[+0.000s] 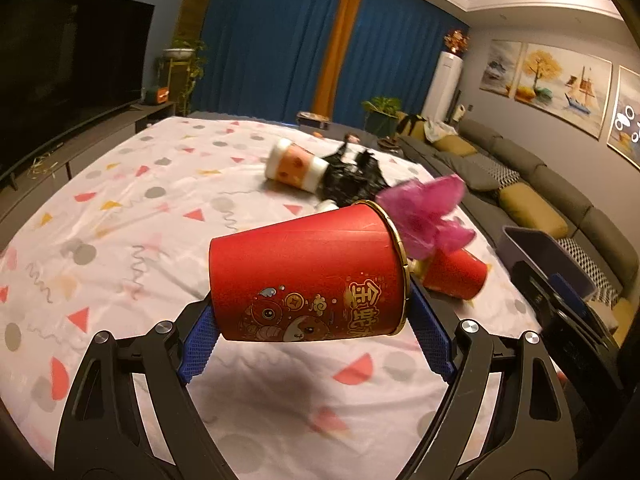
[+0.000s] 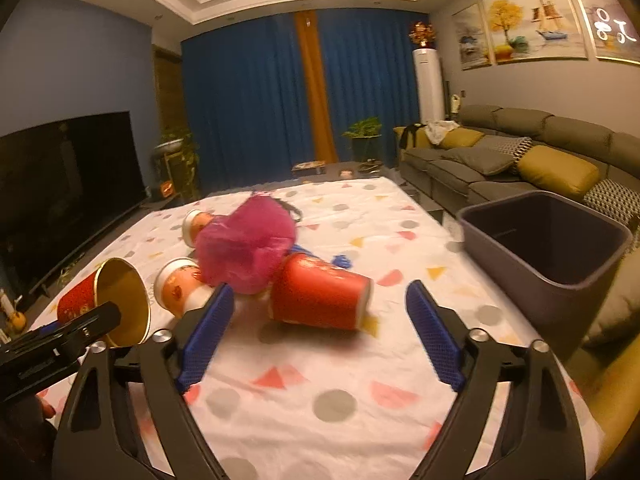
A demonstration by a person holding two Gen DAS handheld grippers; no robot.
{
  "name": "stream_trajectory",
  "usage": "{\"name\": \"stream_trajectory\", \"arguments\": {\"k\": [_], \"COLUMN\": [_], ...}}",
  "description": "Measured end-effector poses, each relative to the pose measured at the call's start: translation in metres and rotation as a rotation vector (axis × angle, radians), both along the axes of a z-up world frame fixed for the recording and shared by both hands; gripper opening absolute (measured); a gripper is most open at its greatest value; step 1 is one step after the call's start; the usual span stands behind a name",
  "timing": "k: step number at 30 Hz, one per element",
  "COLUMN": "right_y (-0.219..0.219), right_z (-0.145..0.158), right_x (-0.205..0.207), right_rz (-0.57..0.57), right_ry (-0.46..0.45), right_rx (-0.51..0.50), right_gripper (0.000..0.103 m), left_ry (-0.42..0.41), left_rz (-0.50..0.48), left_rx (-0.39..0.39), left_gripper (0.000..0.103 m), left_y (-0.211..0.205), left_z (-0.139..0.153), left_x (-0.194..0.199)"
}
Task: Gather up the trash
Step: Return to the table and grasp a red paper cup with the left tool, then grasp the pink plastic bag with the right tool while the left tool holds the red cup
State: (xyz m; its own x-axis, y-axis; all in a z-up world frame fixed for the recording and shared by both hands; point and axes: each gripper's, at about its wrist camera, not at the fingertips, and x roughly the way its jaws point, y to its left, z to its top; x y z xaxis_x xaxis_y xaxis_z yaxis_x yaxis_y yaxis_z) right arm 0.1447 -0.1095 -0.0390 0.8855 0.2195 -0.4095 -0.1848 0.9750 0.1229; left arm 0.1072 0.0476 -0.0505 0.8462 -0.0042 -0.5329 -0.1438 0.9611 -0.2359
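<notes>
The left gripper [image 1: 310, 312] clamps a red paper cup [image 1: 308, 276] sideways above the patterned sheet [image 1: 160, 208]; beyond lie a second red cup [image 1: 456, 276], crumpled pink plastic [image 1: 428, 212], a black bag [image 1: 352, 180], an orange-and-white cup [image 1: 296, 166].

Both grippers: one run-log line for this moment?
left gripper: shut on red cup | right gripper: open, empty | bin: beside table

occluded: black bag [image 1: 352, 180] partly behind orange-and-white cup [image 1: 294, 168] and pink plastic wrap [image 1: 424, 212] | second red cup [image 1: 456, 276] half hidden behind held red cup [image 1: 308, 280] | cut off: grey bin [image 2: 560, 256] by right frame edge | blurred: pink wrap, curtains [image 2: 256, 100]
</notes>
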Motion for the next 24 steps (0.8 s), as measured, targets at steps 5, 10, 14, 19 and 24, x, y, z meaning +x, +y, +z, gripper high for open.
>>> {"name": "stream_trajectory", "arguments": {"k": [5,10,14,19,24], "right_y": [0.019,0.029,0.034,0.040,0.043], "right_z": [-0.005,-0.013,-0.013,-0.013,-0.012], "right_x": [0.026,0.048,0.057,0.065,0.067], "right_rz": [0.051,0.064,0.076,0.097,0.108], "right_ry": [0.049,0.102,0.114,0.123,0.129], "right_rx": [-0.007,0.001,0.014,0.003,-0.006], "right_gripper": [0.064,0.051,0.047,0.022,0.008], "left_ry": [-0.013,-0.018,-0.017,-0.014,-0.014], "left_rz": [0.016,0.021,0.020,0.016,0.016], "left_rx": [0.011,0.006,-0.003,-0.003,-0.005], "left_gripper": [0.083,0.083,0.083,0.083,0.083], "left_y": [0.014,0.027,0.033,0.035,0.035], "left_z": [0.001,0.002,0.000,-0.002,-0.002], "left_x": [-0.001,-0.001,0.002,0.005,0.006]}}
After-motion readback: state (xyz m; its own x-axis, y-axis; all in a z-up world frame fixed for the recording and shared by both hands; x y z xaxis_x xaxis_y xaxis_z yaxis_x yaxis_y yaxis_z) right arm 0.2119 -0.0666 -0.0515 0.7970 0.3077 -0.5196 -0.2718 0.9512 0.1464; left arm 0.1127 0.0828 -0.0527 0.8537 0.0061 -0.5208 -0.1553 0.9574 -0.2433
